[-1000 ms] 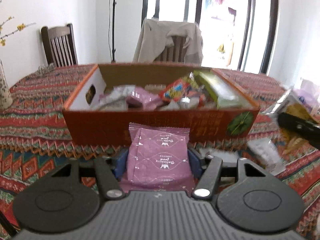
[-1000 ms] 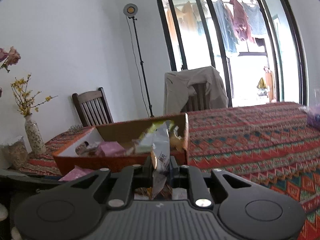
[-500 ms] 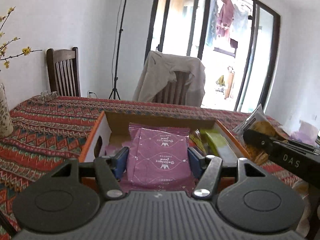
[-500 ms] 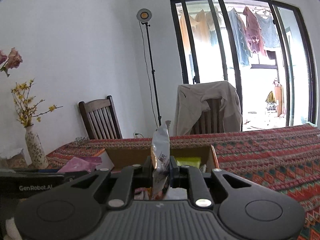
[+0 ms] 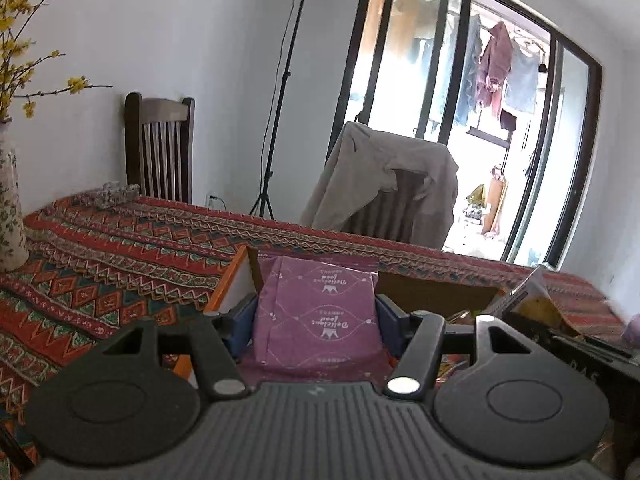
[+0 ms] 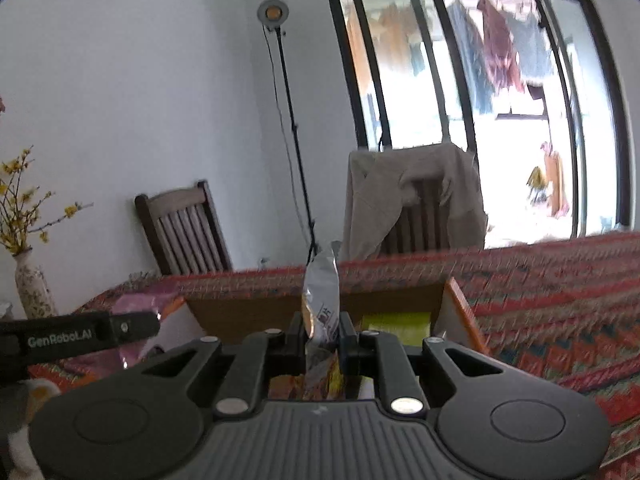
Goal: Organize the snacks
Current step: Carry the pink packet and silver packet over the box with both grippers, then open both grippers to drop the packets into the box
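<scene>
My left gripper (image 5: 316,316) is shut on a flat purple snack packet (image 5: 320,312) and holds it raised over the left end of the orange cardboard box (image 5: 228,280). My right gripper (image 6: 322,336) is shut on a thin silver and yellow snack bag (image 6: 321,300), held upright over the same box (image 6: 460,312). The right gripper with its bag (image 5: 536,300) shows at the right of the left wrist view. The left gripper's finger (image 6: 80,334) shows at the left of the right wrist view. A green packet (image 6: 396,324) lies inside the box.
The box sits on a table with a red patterned cloth (image 5: 100,264). A flowered vase (image 5: 10,216) stands at the left edge. Two wooden chairs (image 5: 160,148) stand behind the table, one draped with a beige jacket (image 5: 384,184). A lamp stand (image 5: 280,100) stands by the wall.
Both grippers have risen and moved forward over the box with their packets. The box now sits low in both views, and its contents are mostly hidden behind the grippers.
</scene>
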